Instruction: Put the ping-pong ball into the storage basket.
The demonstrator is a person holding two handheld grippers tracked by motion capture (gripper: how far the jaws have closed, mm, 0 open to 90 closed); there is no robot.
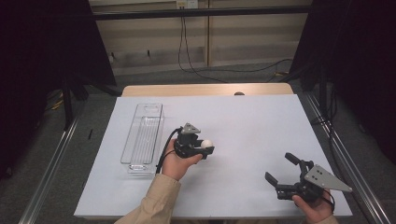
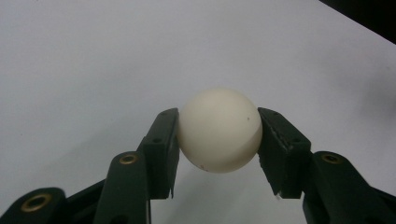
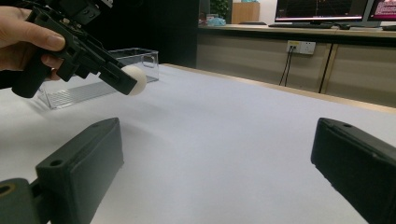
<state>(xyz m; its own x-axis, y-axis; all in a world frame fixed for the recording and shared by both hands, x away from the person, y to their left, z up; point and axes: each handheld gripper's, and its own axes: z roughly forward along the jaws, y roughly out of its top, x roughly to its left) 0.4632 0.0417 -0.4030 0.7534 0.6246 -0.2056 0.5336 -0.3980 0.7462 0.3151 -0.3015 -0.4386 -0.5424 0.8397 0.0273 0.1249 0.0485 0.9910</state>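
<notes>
Broadly, the white-covered table runs out of the high view at its near edge, where the person's forearms are cut off. At its left side lies a long clear plastic bin, its walls so transparent that only the rims and ribbed floor read well; in the right gripper view its near end is hidden behind the hand. The right gripper rests low near the table's near right corner, jaws spread wide with nothing between them; its own view crops both jaws at the frame edges. The left gripper, well apart from it and just right of the bin, is clamped on a small white ball, held above the sheet. The jaws cover the ball's two sides.
</notes>
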